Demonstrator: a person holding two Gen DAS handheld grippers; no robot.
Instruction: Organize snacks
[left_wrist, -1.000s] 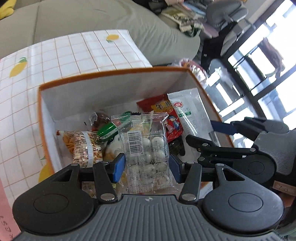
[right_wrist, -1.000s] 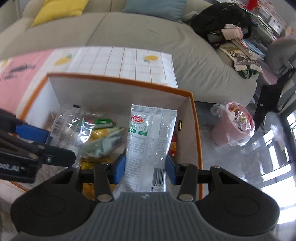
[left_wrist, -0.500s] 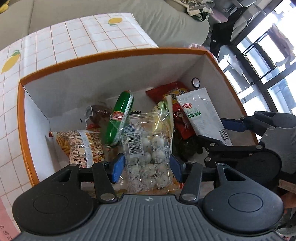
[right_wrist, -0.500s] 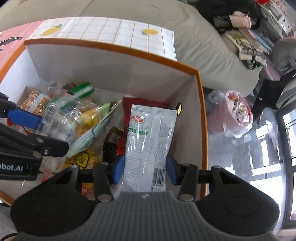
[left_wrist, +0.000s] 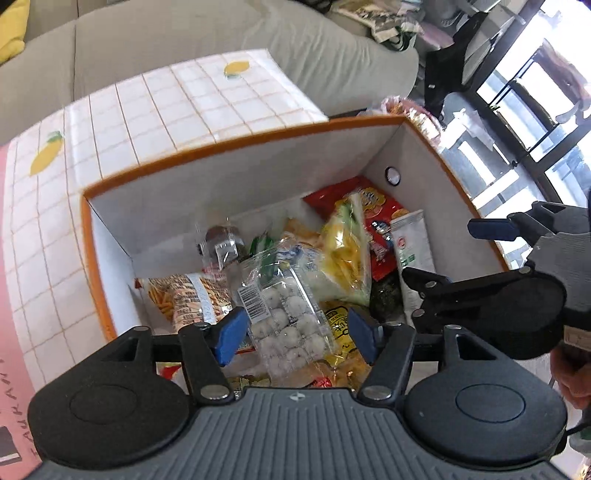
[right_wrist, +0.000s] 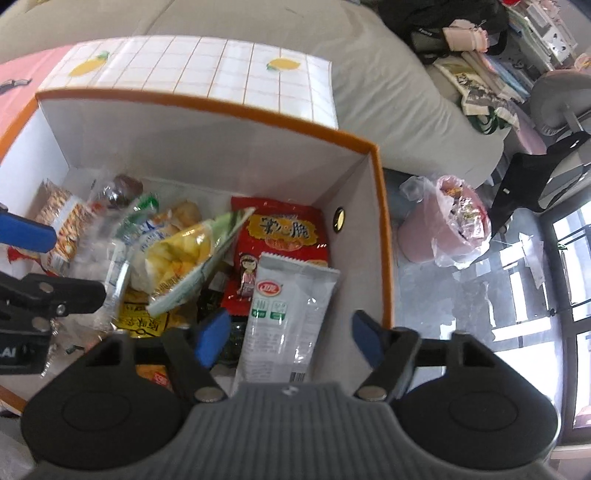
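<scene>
Snacks: piled loose inside the orange-rimmed box, which sits on the lemon-print tablecloth.
Clear bag of white balls: lies on the heap between the left gripper's blue pads, neither pad pressing it.
Left gripper: jaws opening, bag let go.
White sachet: lies near the box's right wall, between the right gripper's pads with clear gaps both sides.
Right gripper: jaws opening, nothing gripped.
Progress: both packets look delivered; task seems well along. Whether more snacks wait outside the box, I cannot tell.
Count, packets I can separate: one red packet, one yellow-green bag, one stick-snack bag, one dark wrapped item, plus the two just dropped; several more buried, uncountable.
Boxes: one.
Surroundings: grey sofa behind; pink bin on the floor.
</scene>
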